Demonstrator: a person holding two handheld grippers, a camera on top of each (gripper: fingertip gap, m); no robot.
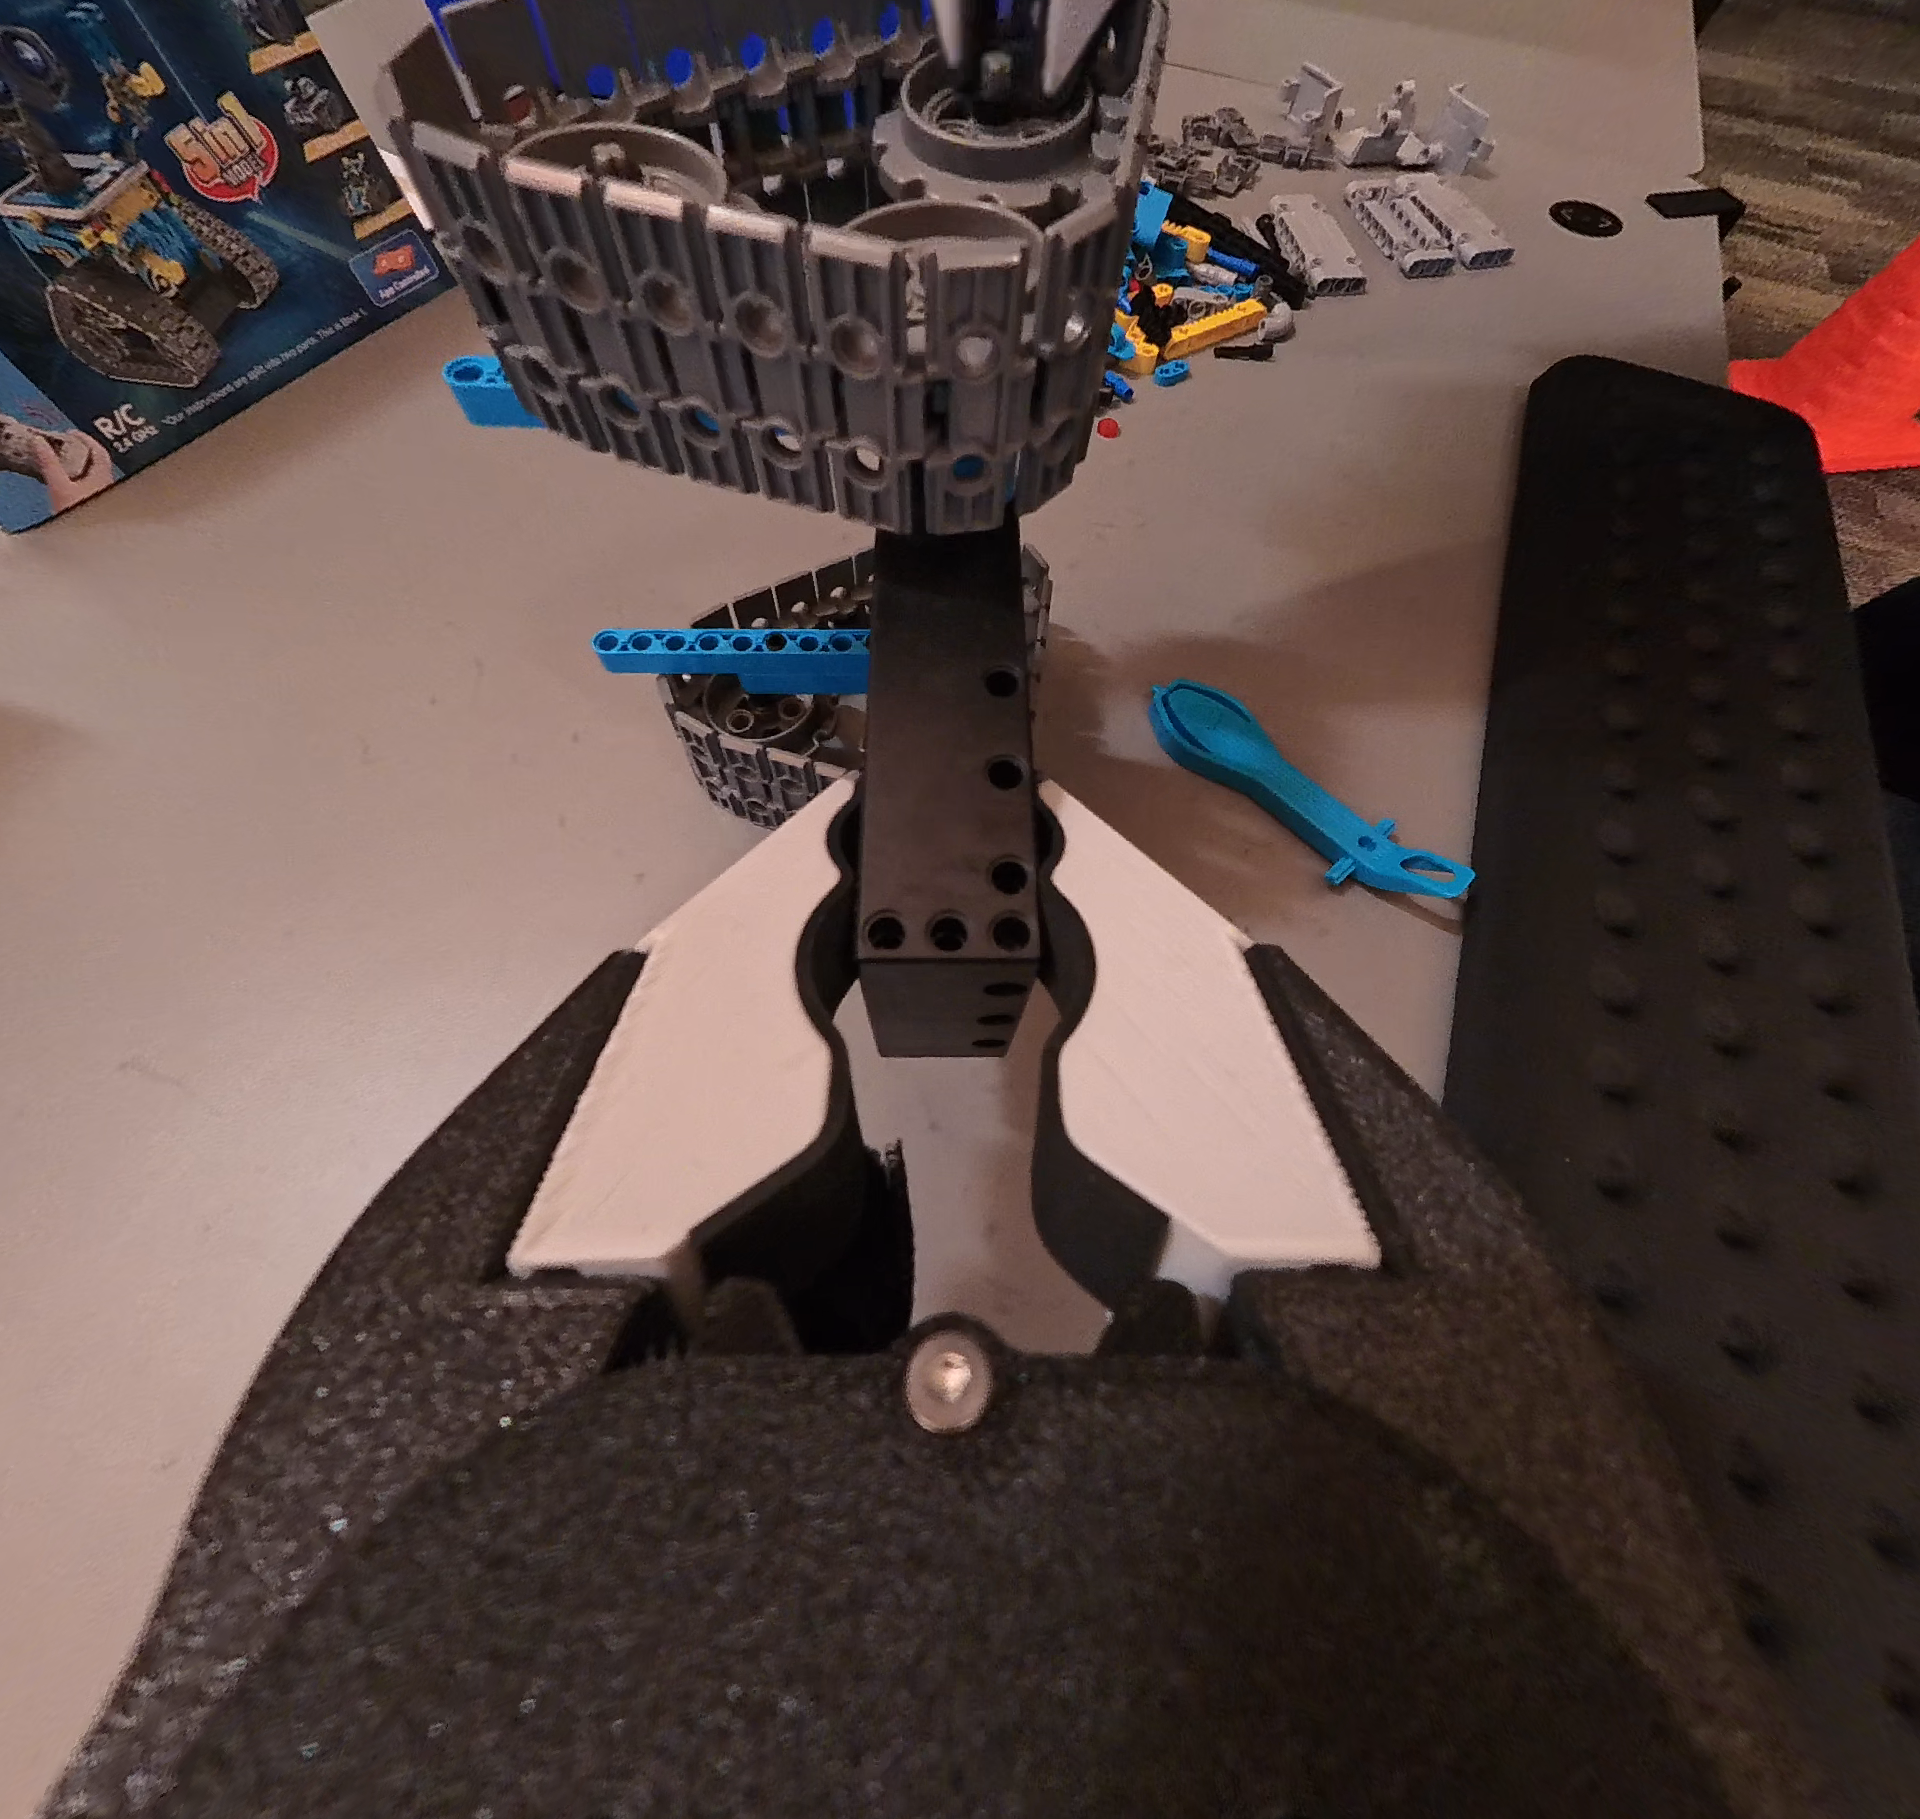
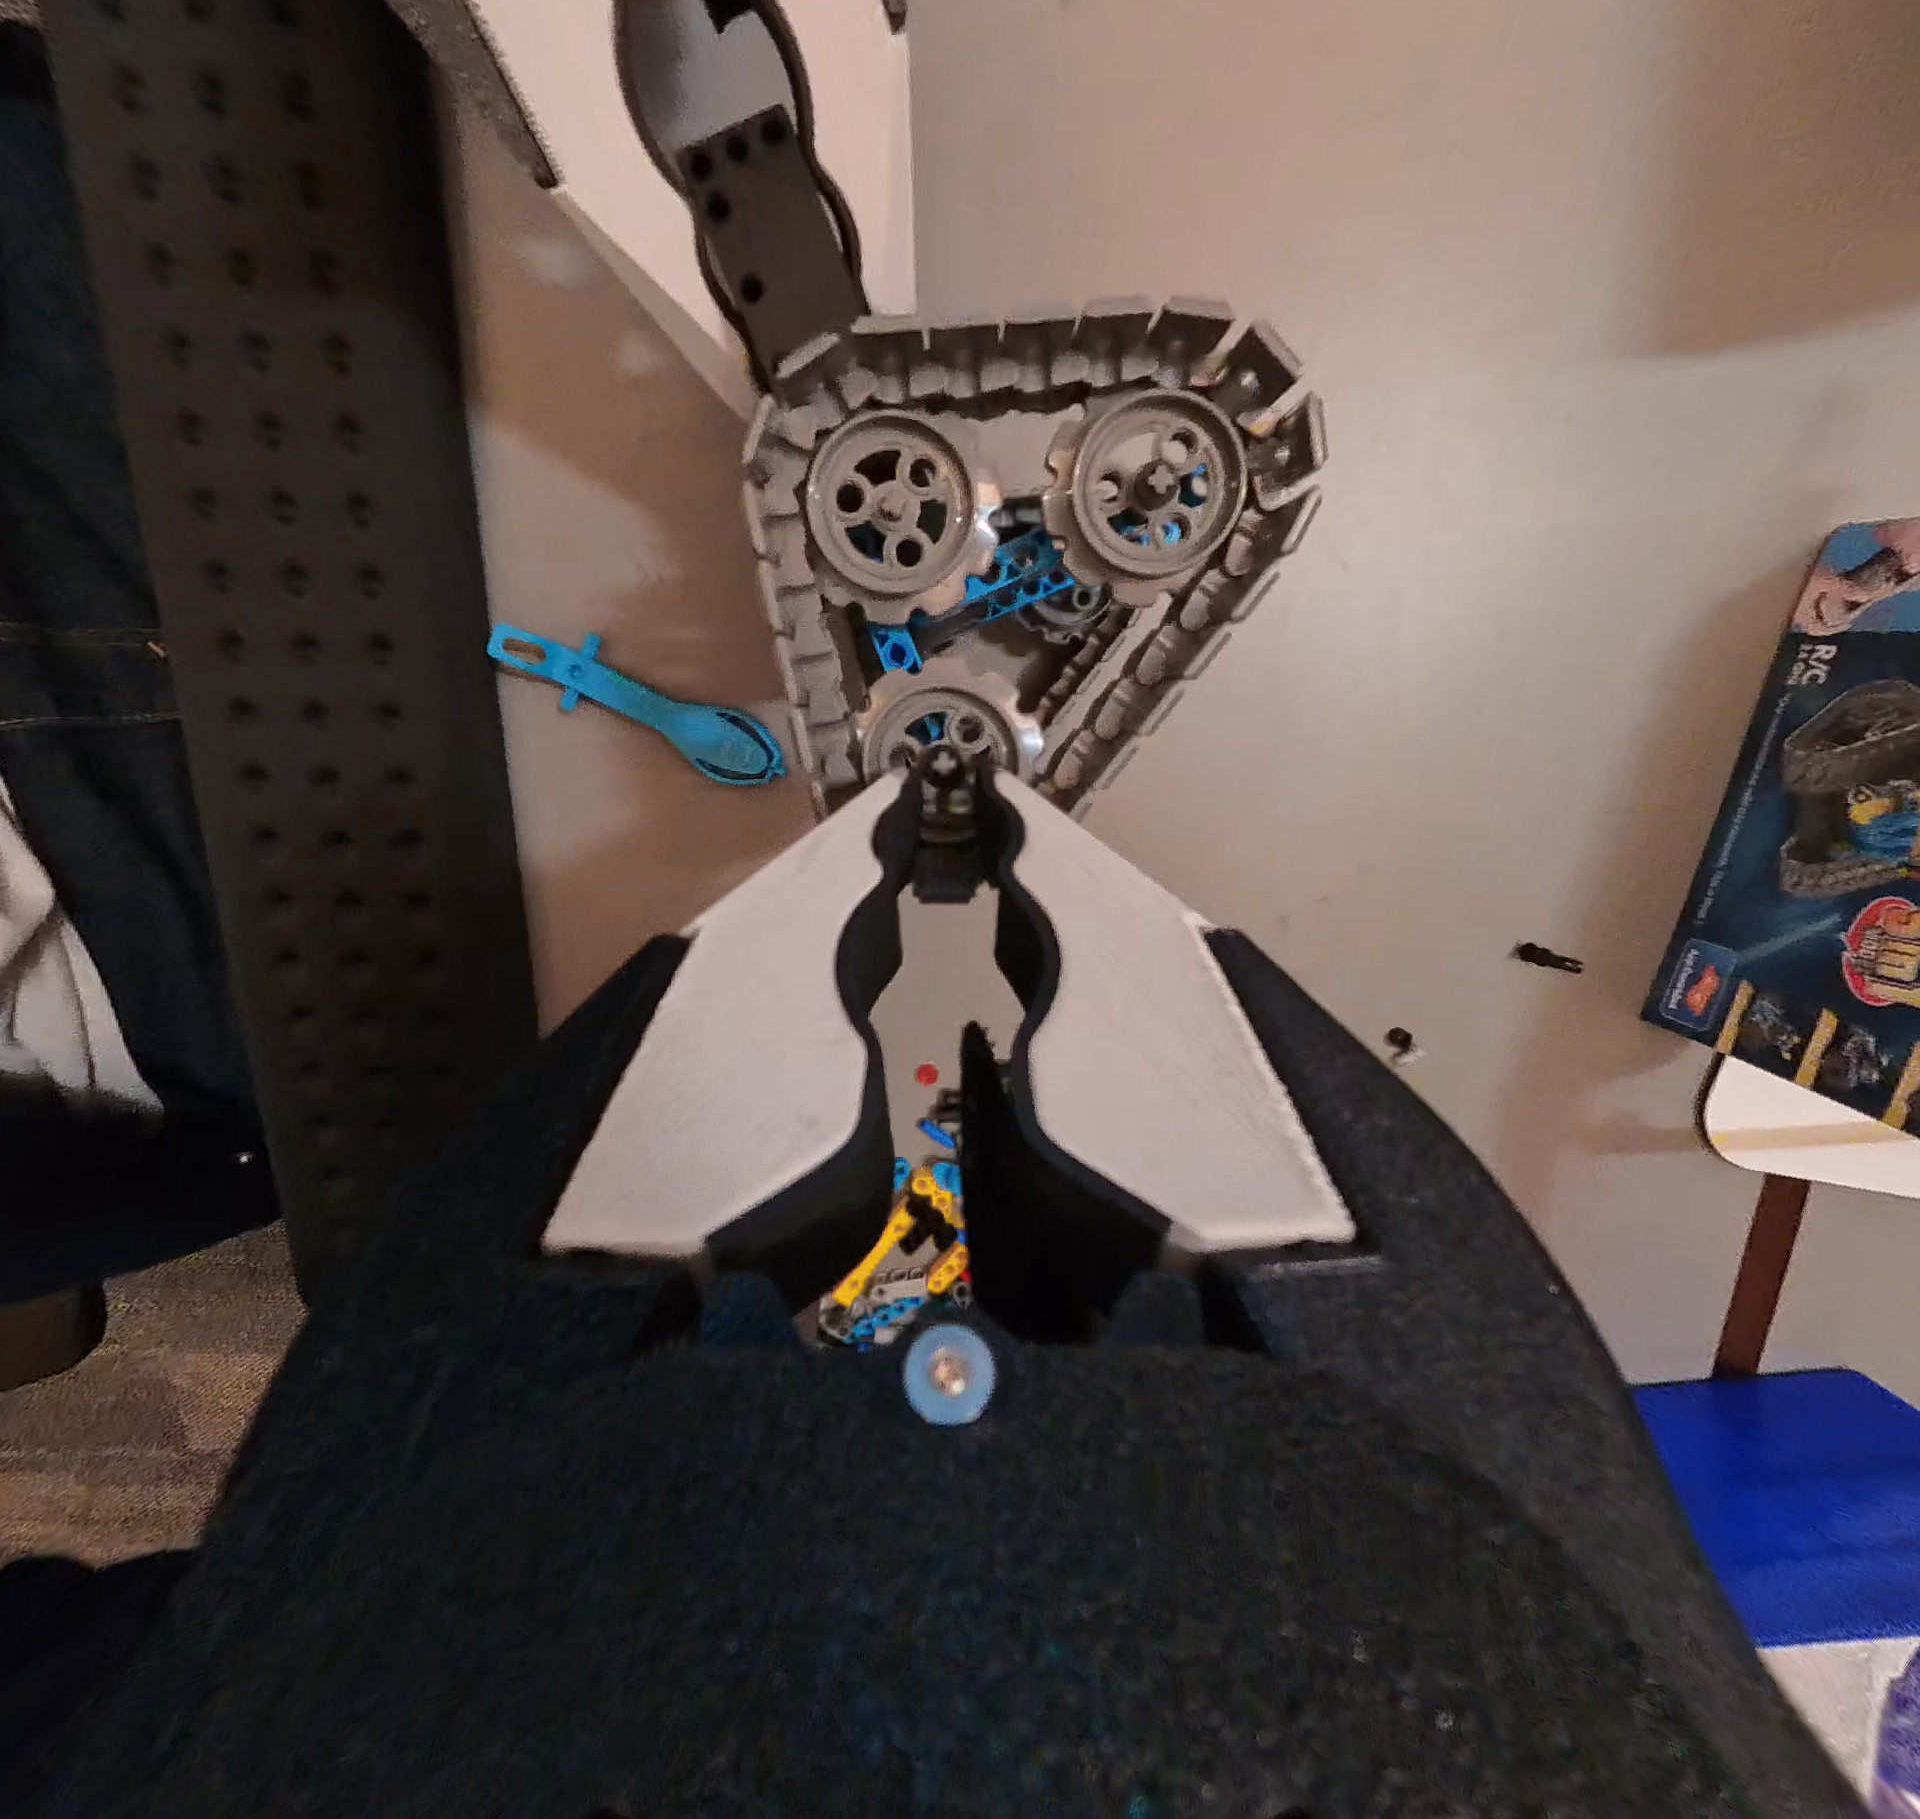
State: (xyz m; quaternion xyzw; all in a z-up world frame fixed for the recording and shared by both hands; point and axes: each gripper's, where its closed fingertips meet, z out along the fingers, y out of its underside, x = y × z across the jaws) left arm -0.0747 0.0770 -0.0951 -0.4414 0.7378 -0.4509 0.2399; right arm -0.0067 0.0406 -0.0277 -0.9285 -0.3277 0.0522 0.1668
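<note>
The left gripper (image 1: 951,896), with white fingers lined in black, is clamped on a long black rectangular block pierced with round holes (image 1: 951,782), which runs straight ahead between its jaws. At the block's far end sits a grey plastic tread assembly, a linked track looped in a rounded triangle around three spoked grey wheels (image 1: 769,315), held up off the pale table (image 1: 312,834). So the assembly lies dead ahead of the left gripper along the block's long axis. The right gripper (image 2: 945,803) meets the same assembly (image 2: 1029,543) from the opposite side: its white fingertips are closed in on a small dark axle stub at the hub of the nearest wheel (image 2: 943,743), and seem to pinch it, though blur hides the contact. Both grippers are therefore on the assembly, facing each other across it. Farther out on the table lie a bright blue flat plastic tool with a spoon-shaped end (image 1: 1299,793), a second grey tread with a blue holed beam (image 1: 748,699), a heap of small coloured building parts (image 1: 1205,294), a printed kit box (image 1: 156,211) and a black dimpled mat (image 1: 1683,938).
</note>
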